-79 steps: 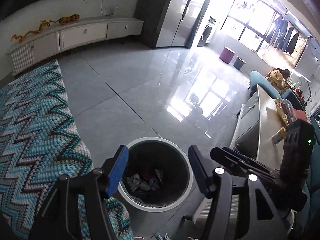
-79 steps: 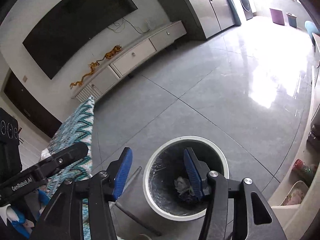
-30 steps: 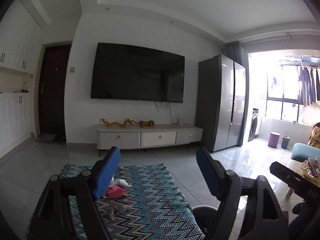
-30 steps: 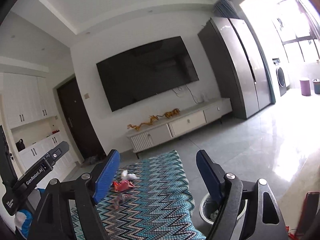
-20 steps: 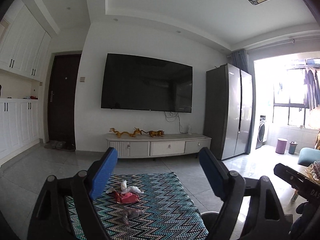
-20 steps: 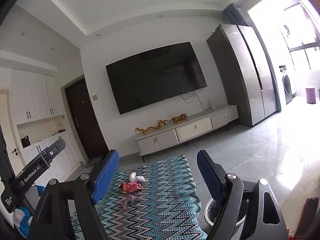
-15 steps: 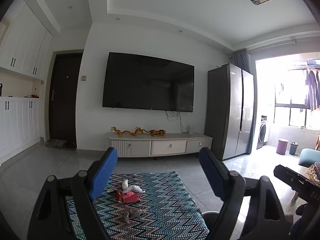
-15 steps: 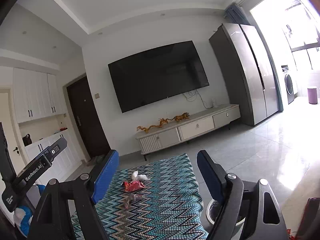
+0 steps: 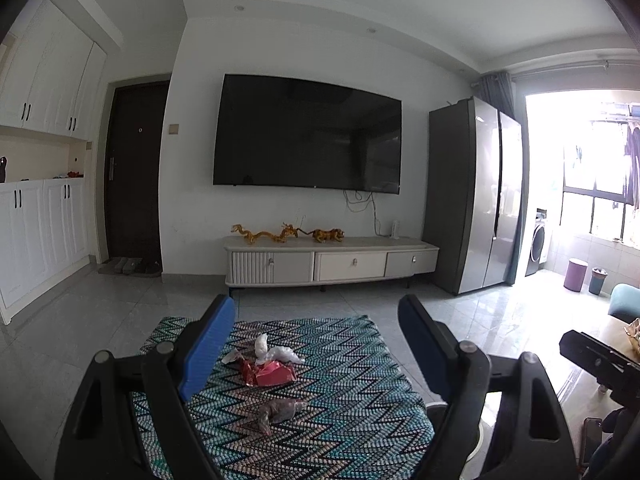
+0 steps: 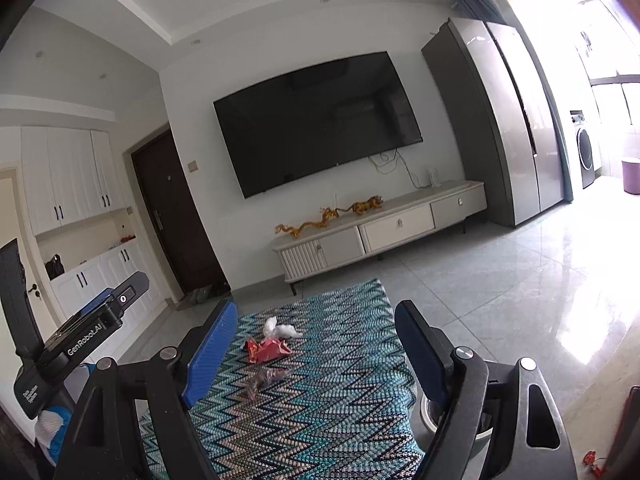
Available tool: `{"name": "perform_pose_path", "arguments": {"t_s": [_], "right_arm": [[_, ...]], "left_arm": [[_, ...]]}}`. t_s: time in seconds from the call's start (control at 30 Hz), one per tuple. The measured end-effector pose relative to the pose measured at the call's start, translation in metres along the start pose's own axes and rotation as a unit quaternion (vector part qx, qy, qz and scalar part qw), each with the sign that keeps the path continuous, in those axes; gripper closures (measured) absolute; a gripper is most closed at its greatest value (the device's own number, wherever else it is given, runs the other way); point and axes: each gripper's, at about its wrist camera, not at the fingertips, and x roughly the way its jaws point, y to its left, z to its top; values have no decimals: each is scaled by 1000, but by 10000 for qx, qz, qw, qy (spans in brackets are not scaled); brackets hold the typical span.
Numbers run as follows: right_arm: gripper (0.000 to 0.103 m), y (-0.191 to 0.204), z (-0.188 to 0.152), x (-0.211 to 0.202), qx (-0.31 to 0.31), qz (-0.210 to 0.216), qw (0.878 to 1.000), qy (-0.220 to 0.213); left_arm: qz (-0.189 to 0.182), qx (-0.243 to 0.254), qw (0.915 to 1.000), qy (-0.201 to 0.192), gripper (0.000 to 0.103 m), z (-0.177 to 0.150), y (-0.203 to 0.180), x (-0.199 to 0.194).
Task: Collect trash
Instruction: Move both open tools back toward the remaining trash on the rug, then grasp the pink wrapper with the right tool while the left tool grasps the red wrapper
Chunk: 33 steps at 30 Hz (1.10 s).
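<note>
A red wrapper [image 9: 269,374] [image 10: 267,349], a crumpled white plastic piece [image 9: 276,353] [image 10: 280,330] and a clear crinkled wrapper [image 9: 278,410] [image 10: 265,378] lie on a teal zigzag rug [image 9: 344,420] [image 10: 344,368]. My left gripper [image 9: 316,344] and my right gripper [image 10: 316,344] are both open and empty, held level above the rug's near end, well short of the trash. A white-rimmed bin [image 10: 430,414] shows partly behind the right finger; its rim edge shows in the left wrist view [image 9: 434,405].
A TV cabinet [image 9: 332,260] with gold figurines stands against the far wall under a large TV [image 9: 308,136]. A grey fridge [image 9: 476,196] is at the right, white cupboards [image 9: 40,216] at the left. Tiled floor surrounds the rug. A table edge [image 9: 616,332] is at far right.
Both grippers have tilted up from looking down into the bin to facing across the rug toward the TV wall. In the last half second the views barely shift. Both stay open.
</note>
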Motion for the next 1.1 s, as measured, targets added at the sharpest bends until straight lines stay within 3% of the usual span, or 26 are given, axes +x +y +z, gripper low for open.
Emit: {"name": "perform_pose_path", "arguments": {"t_s": [0.2, 0.47, 0.57, 0.7, 0.83, 1.1], "right_arm": [[23, -4, -5, 30, 1, -1, 9994, 355], [23, 6, -5, 87, -187, 186, 9962, 833], [23, 11, -8, 119, -261, 343, 9932, 1085], [23, 17, -19, 169, -392, 503, 9864, 1515], [23, 16, -37, 222, -459, 572, 9778, 1965], [23, 17, -69, 315, -669, 747, 9570, 2721]], "left_arm": [[158, -51, 9994, 310, 20, -8, 27, 40], [811, -122, 9947, 617, 20, -16, 98, 105], [890, -236, 9913, 936, 21, -31, 124, 140], [666, -516, 9834, 1608, 30, -66, 146, 194], [364, -712, 9688, 2344, 40, -108, 152, 253], [105, -985, 9467, 3066, 55, -160, 160, 328]]}}
